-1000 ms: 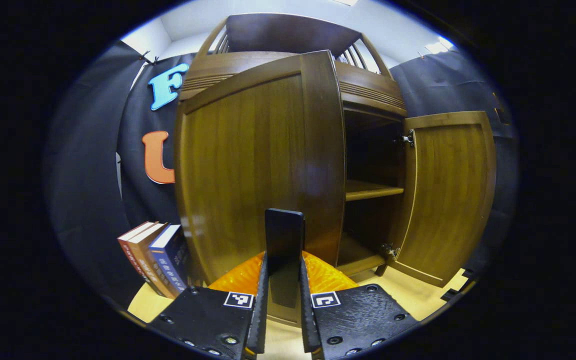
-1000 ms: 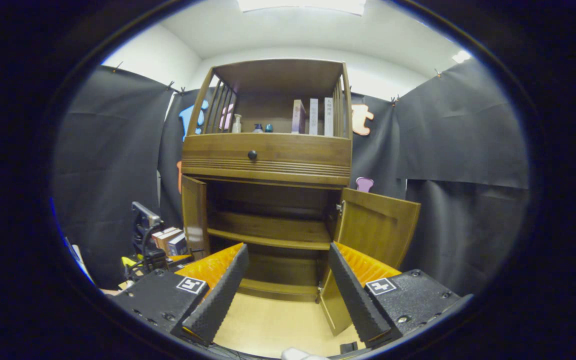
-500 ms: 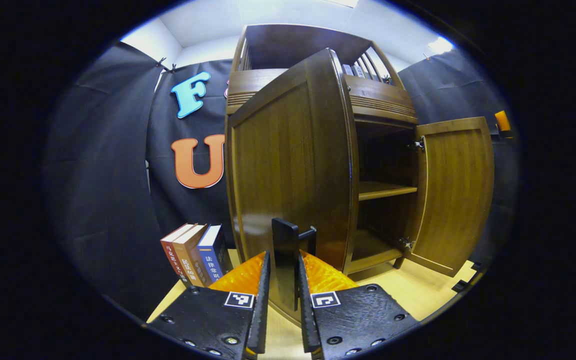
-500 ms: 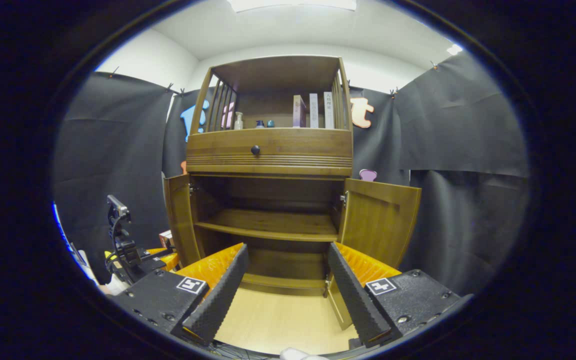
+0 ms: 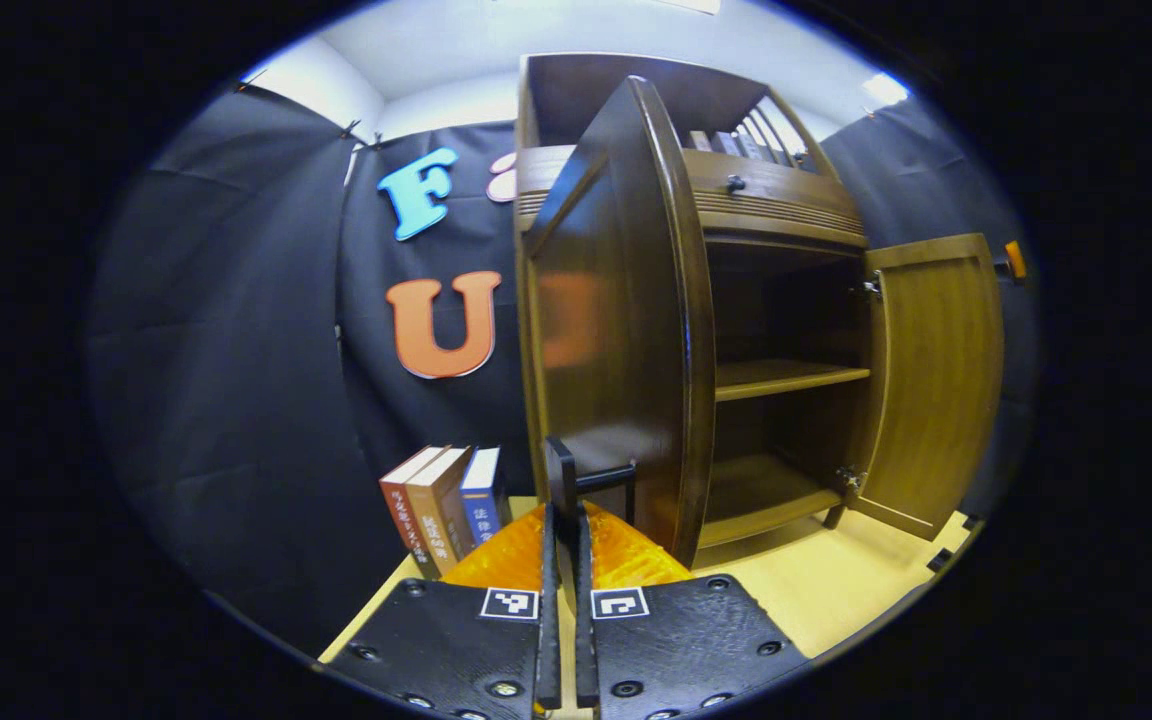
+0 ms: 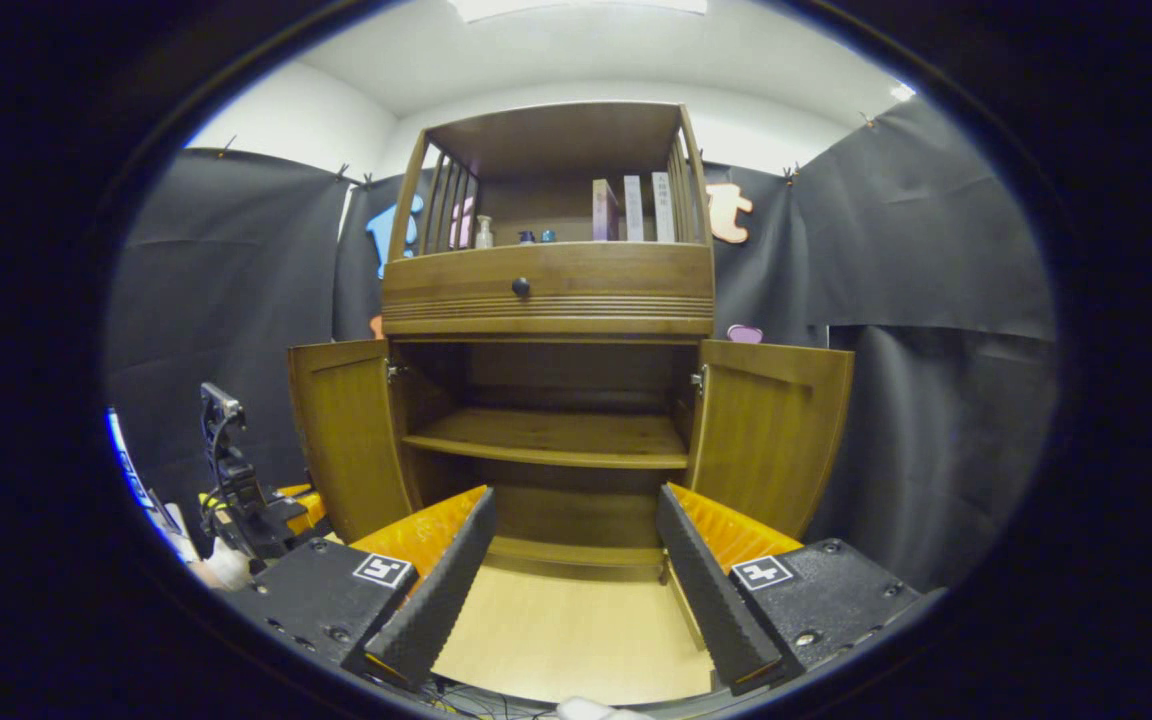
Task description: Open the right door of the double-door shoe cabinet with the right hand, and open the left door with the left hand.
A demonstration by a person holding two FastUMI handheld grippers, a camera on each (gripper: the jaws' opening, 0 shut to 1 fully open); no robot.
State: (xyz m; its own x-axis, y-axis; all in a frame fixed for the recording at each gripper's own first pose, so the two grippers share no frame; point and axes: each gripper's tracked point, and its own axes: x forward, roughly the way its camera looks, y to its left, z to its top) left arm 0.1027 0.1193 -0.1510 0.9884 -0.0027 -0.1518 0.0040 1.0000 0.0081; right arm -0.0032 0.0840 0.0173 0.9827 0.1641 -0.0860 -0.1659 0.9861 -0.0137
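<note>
The wooden shoe cabinet [image 6: 548, 295] stands with both lower doors swung out. In the right gripper view the left door [image 6: 346, 430] and the right door [image 6: 771, 430] flank the bare inner shelf [image 6: 551, 440]. My right gripper [image 6: 573, 505] hangs open in front of the cabinet, touching nothing. In the left gripper view the left door [image 5: 616, 330] is seen almost edge-on, and my left gripper [image 5: 564, 522] is shut on its dark handle [image 5: 564, 470]. The right door [image 5: 936, 380] stands open beyond. The left gripper [image 6: 236, 500] also appears low at the left, beside the left door.
Three books [image 5: 441, 510] lean on the floor against the cloth wall left of the cabinet. A drawer with a dark knob [image 6: 520, 287] sits above the doors, and bottles and books stand on the top shelf [image 6: 576, 215]. Pale wooden floor [image 6: 566, 640] lies before the cabinet.
The left door has swung much farther open, pulled by my left gripper on its handle. The right gripper stays open and has shifted slightly, with the right door unmoved.
</note>
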